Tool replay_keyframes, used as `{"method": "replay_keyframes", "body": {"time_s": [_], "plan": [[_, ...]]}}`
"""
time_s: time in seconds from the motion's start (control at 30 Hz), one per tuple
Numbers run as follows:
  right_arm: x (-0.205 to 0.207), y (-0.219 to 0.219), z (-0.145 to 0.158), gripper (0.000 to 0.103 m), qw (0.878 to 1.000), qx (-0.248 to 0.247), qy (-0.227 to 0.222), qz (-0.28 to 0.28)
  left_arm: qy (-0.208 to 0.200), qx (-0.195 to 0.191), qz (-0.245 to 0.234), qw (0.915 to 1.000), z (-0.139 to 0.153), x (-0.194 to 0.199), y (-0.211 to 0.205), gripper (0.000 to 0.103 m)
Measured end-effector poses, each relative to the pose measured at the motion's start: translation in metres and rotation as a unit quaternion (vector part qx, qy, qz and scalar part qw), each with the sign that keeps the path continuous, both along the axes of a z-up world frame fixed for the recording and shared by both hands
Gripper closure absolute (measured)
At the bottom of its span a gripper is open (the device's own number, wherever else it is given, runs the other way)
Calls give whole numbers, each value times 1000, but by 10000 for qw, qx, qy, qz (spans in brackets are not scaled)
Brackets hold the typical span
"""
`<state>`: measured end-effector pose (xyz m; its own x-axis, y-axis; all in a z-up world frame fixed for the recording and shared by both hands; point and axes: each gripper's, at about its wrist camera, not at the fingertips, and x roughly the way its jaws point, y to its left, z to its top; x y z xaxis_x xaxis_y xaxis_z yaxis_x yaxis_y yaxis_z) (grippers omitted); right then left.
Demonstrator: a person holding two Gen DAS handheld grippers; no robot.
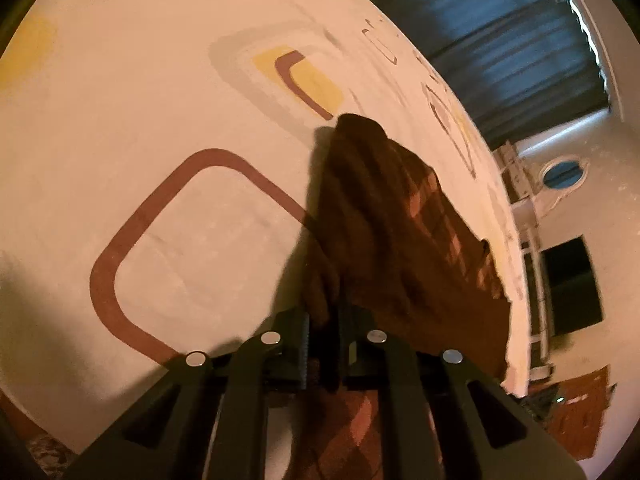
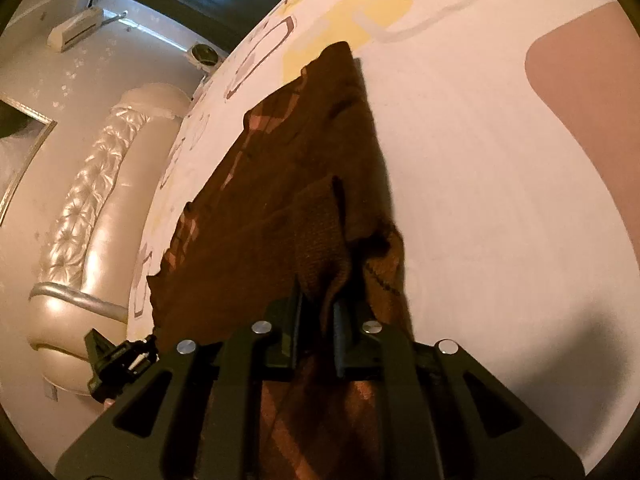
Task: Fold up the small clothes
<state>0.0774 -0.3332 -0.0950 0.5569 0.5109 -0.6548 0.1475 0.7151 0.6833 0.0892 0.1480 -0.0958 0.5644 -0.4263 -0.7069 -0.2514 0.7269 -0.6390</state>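
Left wrist view: a cream bedsheet (image 1: pixel 180 92) printed with brown, yellow and grey rounded squares is seen filling the left and centre of the frame. At bottom centre the left gripper (image 1: pixel 322 332) is seen with its fingers clamped on a bunched edge of a brown checked garment (image 1: pixel 400 220). From the pinch point the garment is stretched upward and to the right over the sheet, ending in a rounded tip just beside a yellow-and-brown square. Further right, past the mattress edge, a dark blue curtain (image 1: pixel 500 40) and a pale wall are shown.

In the right wrist view, a padded pearl-coloured headboard (image 2: pixel 92 208) is seen on the left, with a wall air conditioner (image 2: pixel 78 30) above it. Low at the left, the other gripper (image 2: pixel 116 360) is partly visible at the garment's (image 2: pixel 280 168) corner. At centre, the right gripper (image 2: pixel 316 320) is closed on a knitted fold of the same garment, which is held up from the bedsheet (image 2: pixel 480 180) and tapers toward a yellow patch. A large mauve shape is printed at far right.
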Motion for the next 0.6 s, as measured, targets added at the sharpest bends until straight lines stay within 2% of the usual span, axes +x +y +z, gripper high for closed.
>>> {"method": "replay_keyframes", "body": {"time_s": [0.1, 0.2, 0.27, 0.33, 0.4, 0.43, 0.53, 0.6], "plan": [[1, -2, 0, 93, 10000, 54, 3, 14, -8, -240, -91, 9997, 0, 4, 5, 92], [4, -5, 0, 92, 9996, 216, 93, 143, -139, -121, -233, 9996, 13, 6, 7, 90], [3, -11, 4, 86, 9993, 276, 142, 199, -382, 162, -228, 9989, 28, 8, 11, 90], [2, -19, 12, 71, 9995, 234, 86, 177, -580, 394, -364, 9969, 38, 16, 12, 81], [7, -31, 22, 61, 9999, 124, -45, 92, -596, 470, -499, 9959, 38, 34, 13, 72], [17, -38, 23, 57, 9996, 242, -65, 110, -566, 476, -571, 9956, 35, 45, 12, 67], [44, -45, 20, 54, 9987, 478, 27, 183, -375, 510, -669, 9958, 22, 74, 12, 61], [61, -42, 18, 54, 9984, 507, 103, 227, -272, 471, -629, 9965, 14, 87, 14, 61]]}}
